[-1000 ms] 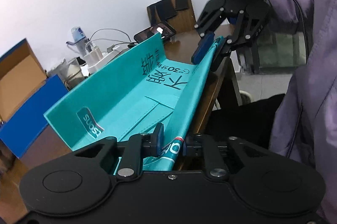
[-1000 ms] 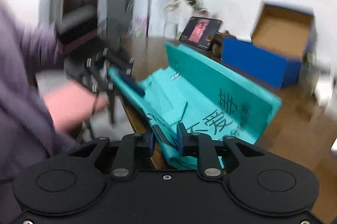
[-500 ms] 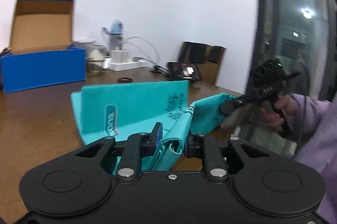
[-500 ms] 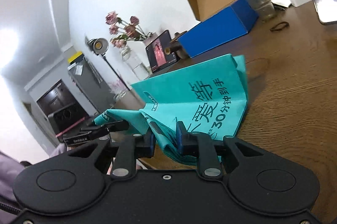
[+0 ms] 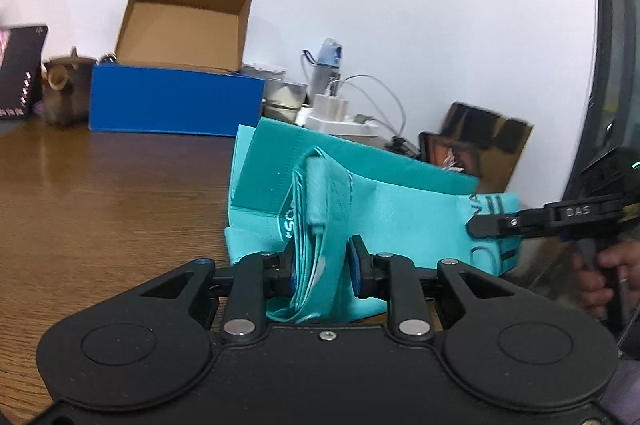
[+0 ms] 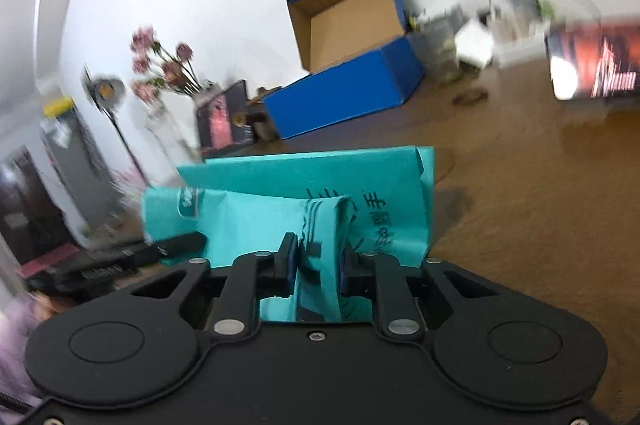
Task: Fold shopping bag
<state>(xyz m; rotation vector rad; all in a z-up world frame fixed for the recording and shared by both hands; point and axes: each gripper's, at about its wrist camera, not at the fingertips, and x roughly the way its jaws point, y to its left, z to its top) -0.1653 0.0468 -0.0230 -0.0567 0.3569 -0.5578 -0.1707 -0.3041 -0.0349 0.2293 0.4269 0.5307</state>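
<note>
Teal non-woven shopping bag lies part-folded at the near edge of your brown wooden table. Your left gripper pinches one end's bunched layers and your right gripper, though blurred, seems clamped on the other, keeping the fold taut.

The teal shopping bag with dark printed characters sits partly folded on the brown wooden table, its back panel standing upright, front layers bunched, apparently lifted at both ends.
</note>
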